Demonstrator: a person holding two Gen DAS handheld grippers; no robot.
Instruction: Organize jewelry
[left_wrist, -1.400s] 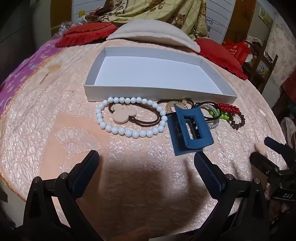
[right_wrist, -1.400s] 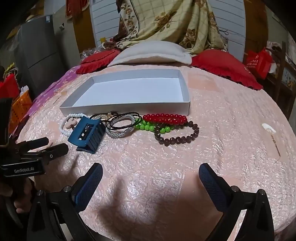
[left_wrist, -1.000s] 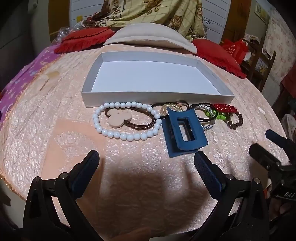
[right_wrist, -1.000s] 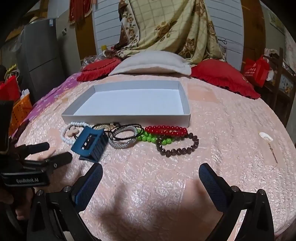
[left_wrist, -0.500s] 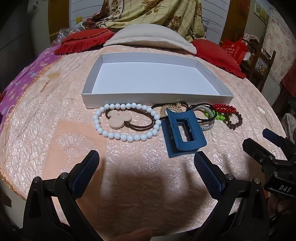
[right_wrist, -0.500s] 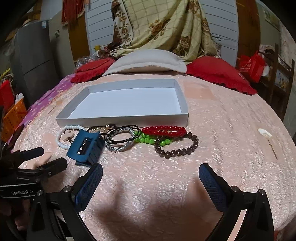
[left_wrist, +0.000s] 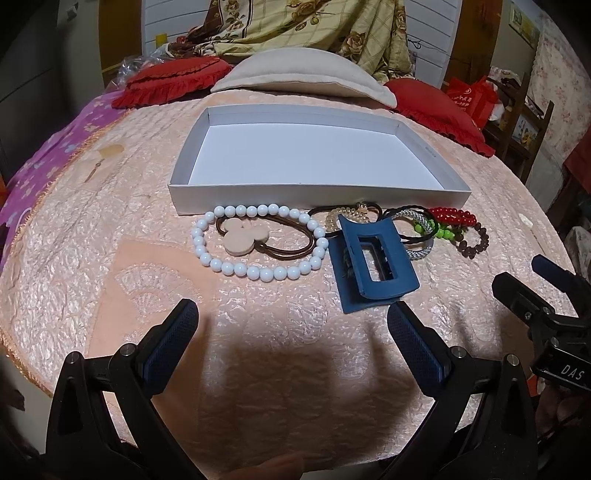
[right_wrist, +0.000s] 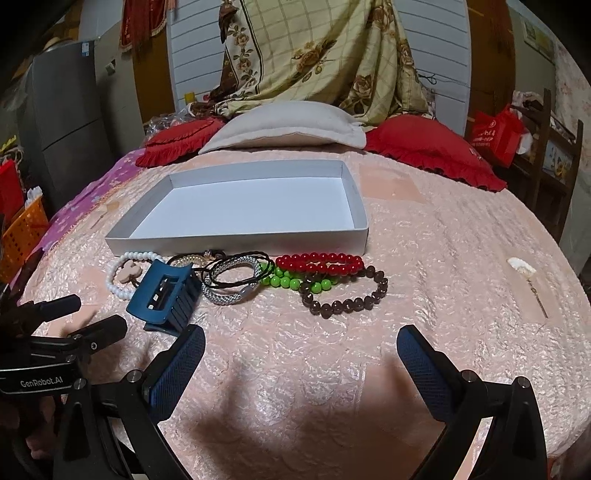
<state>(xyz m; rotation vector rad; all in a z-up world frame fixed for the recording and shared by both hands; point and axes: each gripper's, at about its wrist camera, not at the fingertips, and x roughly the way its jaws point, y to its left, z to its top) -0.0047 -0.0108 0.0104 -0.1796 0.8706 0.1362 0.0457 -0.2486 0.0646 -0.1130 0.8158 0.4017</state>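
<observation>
An empty white box (left_wrist: 317, 192) (right_wrist: 236, 242) lies on the pink bedspread. In front of it sits a row of jewelry: a white bead bracelet (left_wrist: 258, 273) around a brown hair tie with a beige mouse-shaped charm (left_wrist: 242, 236), a blue hair claw (left_wrist: 373, 258) (right_wrist: 162, 291), a silver bangle (right_wrist: 231, 295), red beads (right_wrist: 319, 263), green beads (right_wrist: 288, 282) and a brown bead bracelet (right_wrist: 343, 302). My left gripper (left_wrist: 291, 332) is open and empty, just short of the claw. My right gripper (right_wrist: 301, 354) is open and empty, short of the bracelets.
A beige pillow (right_wrist: 284, 125) and red cushions (right_wrist: 428, 147) lie at the bed's far end. An orange basket (right_wrist: 22, 236) stands off the left edge. A small white scrap (right_wrist: 521, 267) lies on the right of the bedspread.
Both grippers have moved a little forward and lower toward the jewelry row. Both stay open. No jewelry has moved.
</observation>
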